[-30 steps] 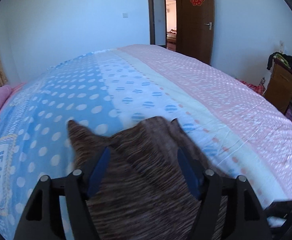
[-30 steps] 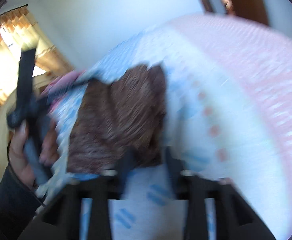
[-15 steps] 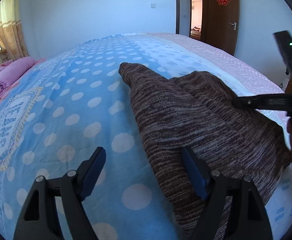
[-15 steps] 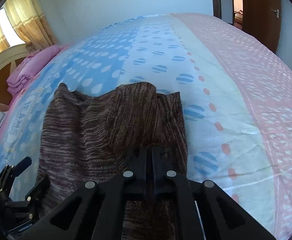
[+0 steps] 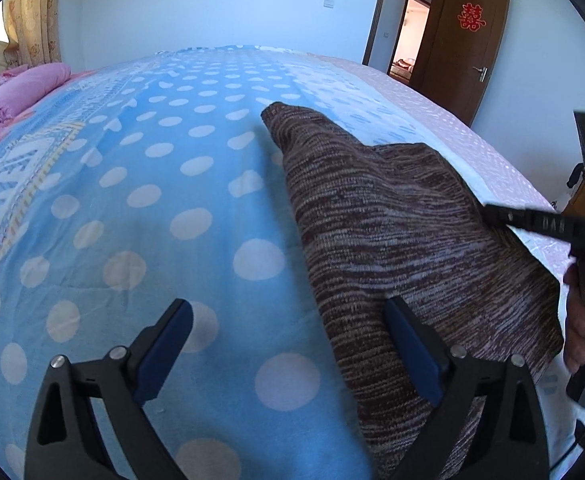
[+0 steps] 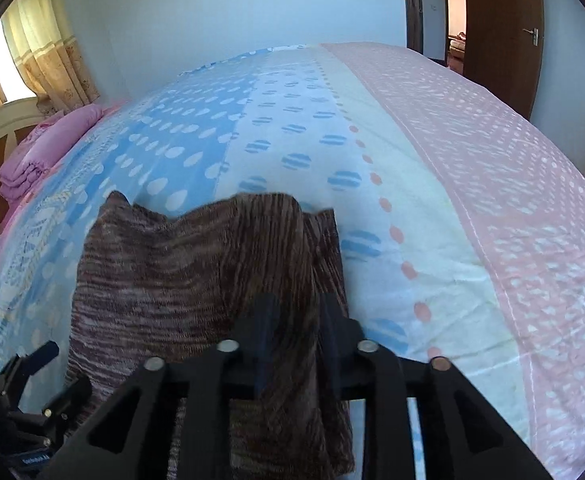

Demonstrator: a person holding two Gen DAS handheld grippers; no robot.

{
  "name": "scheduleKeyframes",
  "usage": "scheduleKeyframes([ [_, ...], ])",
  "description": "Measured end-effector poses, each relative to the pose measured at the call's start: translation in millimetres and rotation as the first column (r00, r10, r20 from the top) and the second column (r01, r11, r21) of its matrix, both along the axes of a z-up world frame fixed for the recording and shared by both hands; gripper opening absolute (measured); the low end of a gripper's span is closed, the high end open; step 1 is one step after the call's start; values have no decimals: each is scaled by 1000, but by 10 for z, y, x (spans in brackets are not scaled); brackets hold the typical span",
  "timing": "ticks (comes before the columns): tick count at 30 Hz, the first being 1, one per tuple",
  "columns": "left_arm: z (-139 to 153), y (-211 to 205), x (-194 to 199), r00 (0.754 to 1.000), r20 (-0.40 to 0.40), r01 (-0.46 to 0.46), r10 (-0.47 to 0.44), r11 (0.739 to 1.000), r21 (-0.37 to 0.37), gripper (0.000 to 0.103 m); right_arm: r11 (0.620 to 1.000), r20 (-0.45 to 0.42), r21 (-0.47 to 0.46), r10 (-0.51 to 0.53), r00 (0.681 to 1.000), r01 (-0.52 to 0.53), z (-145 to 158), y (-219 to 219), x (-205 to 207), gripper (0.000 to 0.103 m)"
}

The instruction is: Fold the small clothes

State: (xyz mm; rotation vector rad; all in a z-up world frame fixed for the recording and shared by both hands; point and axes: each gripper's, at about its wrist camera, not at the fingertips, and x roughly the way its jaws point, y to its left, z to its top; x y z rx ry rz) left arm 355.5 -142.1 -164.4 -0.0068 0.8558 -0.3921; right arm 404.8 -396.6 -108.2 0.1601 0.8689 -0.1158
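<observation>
A brown striped knit garment (image 5: 404, 240) lies on the bed. My left gripper (image 5: 288, 344) is open and empty, low over the blue dotted sheet, with its right finger at the garment's near left edge. In the right wrist view the garment (image 6: 180, 280) spreads ahead and to the left. My right gripper (image 6: 298, 320) is a little apart, with a fold of the garment between its fingers. The right gripper also shows at the right edge of the left wrist view (image 5: 532, 220), at the garment's right side.
The bed sheet (image 5: 132, 208) is blue with white dots, then white and pink (image 6: 492, 184) to the right. Folded pink bedding (image 6: 48, 148) lies at the far left. A brown door (image 5: 464, 44) stands open behind the bed.
My left gripper let go of the garment, opened and moved left off it. My right gripper's fingers, shut on the garment half a second ago, have parted a little.
</observation>
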Motion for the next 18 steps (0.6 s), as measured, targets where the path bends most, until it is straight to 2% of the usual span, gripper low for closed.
scheduleKeyframes([
  [3, -9, 30, 6, 1000, -10, 1, -2, 1000, -25, 99, 998, -52, 19, 55, 997, -54, -37, 14, 314, 36],
  [4, -4, 24, -11, 1000, -7, 1, -2, 1000, -23, 99, 997, -75, 21, 75, 994, -74, -81, 26, 424, 28],
  [5, 3, 13, -24, 1000, 1, 1, -1, 1000, -17, 99, 998, -94, -9, 68, 993, -69, -115, 35, 491, 11],
  [6, 8, 3, -37, 1000, 7, 1, -1, 1000, -11, 100, 998, -94, -44, 45, 994, -50, -122, 37, 515, 3],
  [8, 14, -5, -50, 1000, 17, -3, 3, 1000, 2, 103, 998, -35, -36, 41, 999, -42, -40, 48, 426, 3],
  [10, 14, -6, -44, 1000, 23, -6, 5, 1000, 9, 103, 998, 58, -58, 42, 997, -39, 114, 99, 238, 3],
  [12, 19, -19, -54, 1000, 30, -5, 4, 1000, 18, 103, 995, 108, -96, 19, 994, -9, 208, 125, 115, 3],
  [14, 25, -34, -70, 999, 38, 0, -1, 1000, 28, 103, 993, 68, -108, -34, 997, 41, 122, 40, 174, 3],
  [18, 29, -98, -96, 998, 56, 13, -16, 998, 68, 103, 993, -89, -115, -35, 995, 24, -296, -85, 461, 4],
])
